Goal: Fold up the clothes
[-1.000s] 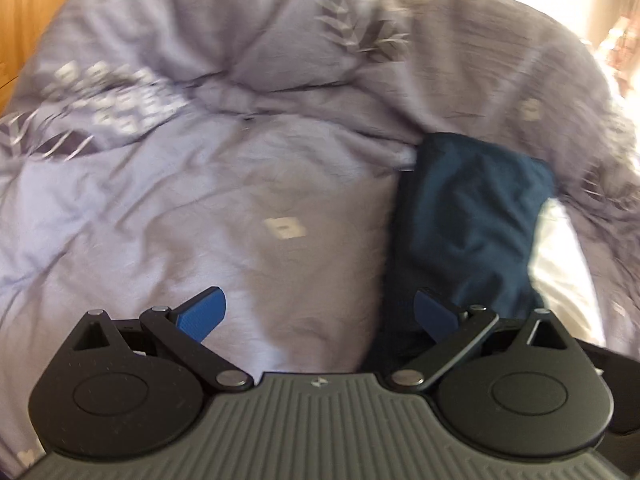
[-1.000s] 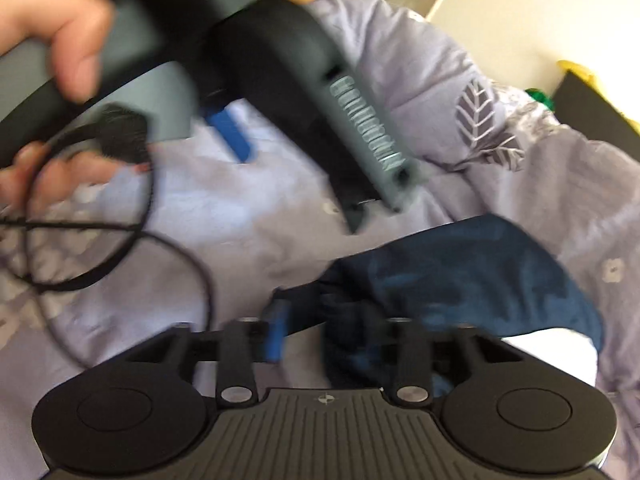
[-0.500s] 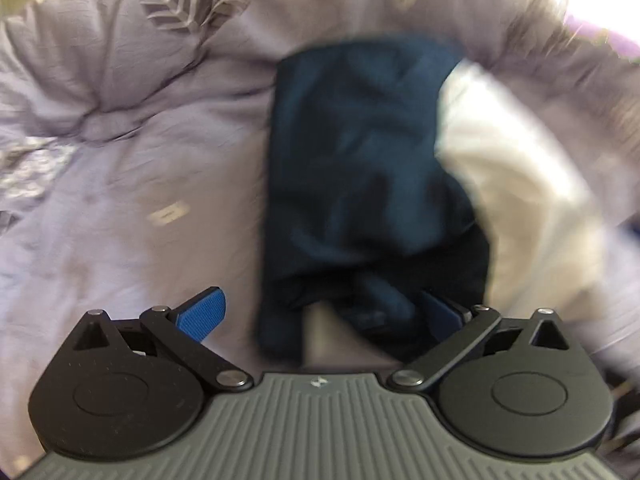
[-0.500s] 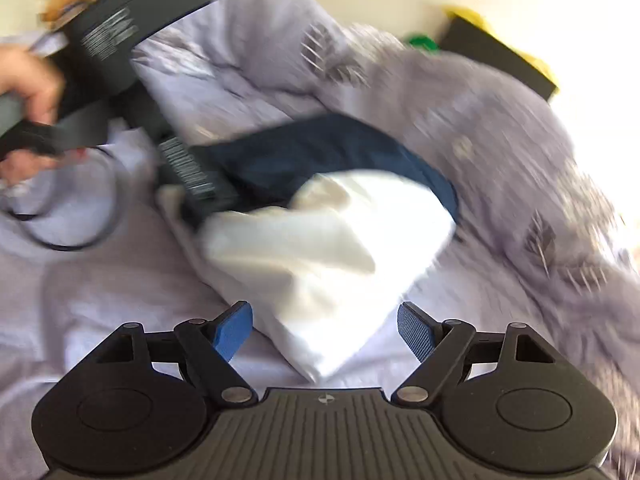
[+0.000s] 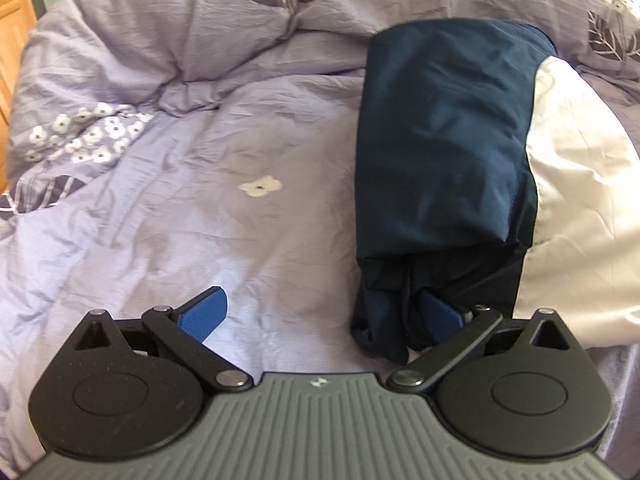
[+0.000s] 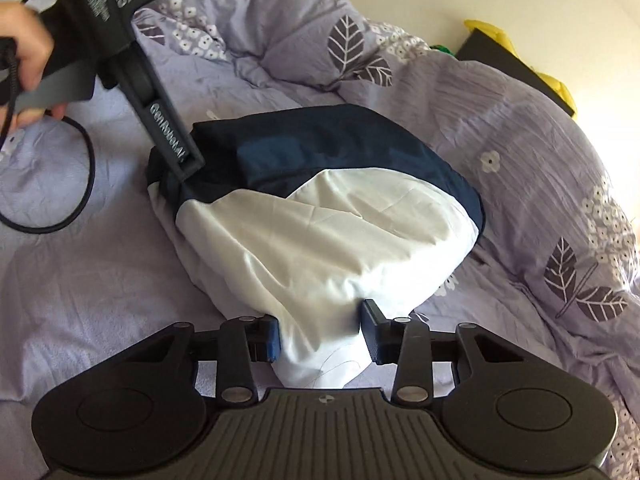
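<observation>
Right gripper (image 6: 320, 336): fingers pinching the near white end of the folded navy-and-white garment (image 6: 320, 216), at 6 o'clock. Left gripper (image 5: 320, 316): fingers spread wide, right pad touching the garment's navy edge. Garment lies on the lilac duvet (image 5: 160, 208), centre to 12 o'clock.

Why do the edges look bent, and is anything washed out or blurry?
Both views are fisheye, so the lilac floral duvet curves at the edges. Left wrist view: sharp, though the white cloth panel nearly overexposes. Right wrist view: bright wall top right, dark navy fabric loses detail.
</observation>
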Demonstrator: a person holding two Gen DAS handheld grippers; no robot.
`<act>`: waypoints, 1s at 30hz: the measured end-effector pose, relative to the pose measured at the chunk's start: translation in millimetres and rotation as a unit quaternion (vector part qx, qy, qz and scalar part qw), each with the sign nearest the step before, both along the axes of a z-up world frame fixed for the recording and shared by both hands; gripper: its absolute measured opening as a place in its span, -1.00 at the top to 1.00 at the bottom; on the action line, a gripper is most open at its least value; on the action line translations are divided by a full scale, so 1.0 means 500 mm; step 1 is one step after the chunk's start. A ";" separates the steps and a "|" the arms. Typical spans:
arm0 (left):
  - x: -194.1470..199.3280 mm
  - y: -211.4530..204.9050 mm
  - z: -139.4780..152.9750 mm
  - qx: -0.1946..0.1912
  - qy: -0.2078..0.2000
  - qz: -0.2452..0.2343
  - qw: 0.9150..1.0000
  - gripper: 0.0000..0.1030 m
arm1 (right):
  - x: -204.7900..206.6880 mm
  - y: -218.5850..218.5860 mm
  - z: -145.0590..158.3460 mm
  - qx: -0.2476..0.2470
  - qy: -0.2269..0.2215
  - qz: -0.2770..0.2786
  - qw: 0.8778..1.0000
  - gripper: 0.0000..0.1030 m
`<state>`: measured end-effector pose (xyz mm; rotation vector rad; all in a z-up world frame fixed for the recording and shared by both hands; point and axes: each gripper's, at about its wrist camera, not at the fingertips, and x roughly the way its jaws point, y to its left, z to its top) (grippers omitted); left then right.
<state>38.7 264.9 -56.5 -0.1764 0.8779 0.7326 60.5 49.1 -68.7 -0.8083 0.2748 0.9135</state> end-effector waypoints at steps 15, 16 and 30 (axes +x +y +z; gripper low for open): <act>0.110 -0.065 0.062 -0.041 -0.037 -0.156 0.986 -0.99 | 0.105 -0.027 0.037 -0.008 0.166 0.073 0.983 0.25; 0.108 -0.051 0.032 -0.032 -0.012 -0.138 0.990 -0.98 | 0.119 -0.038 0.041 -0.019 0.188 0.078 0.979 0.22; 0.044 0.041 -0.060 -0.085 -0.010 -0.080 0.993 -1.00 | 0.406 0.064 0.175 0.148 0.295 0.011 0.944 0.21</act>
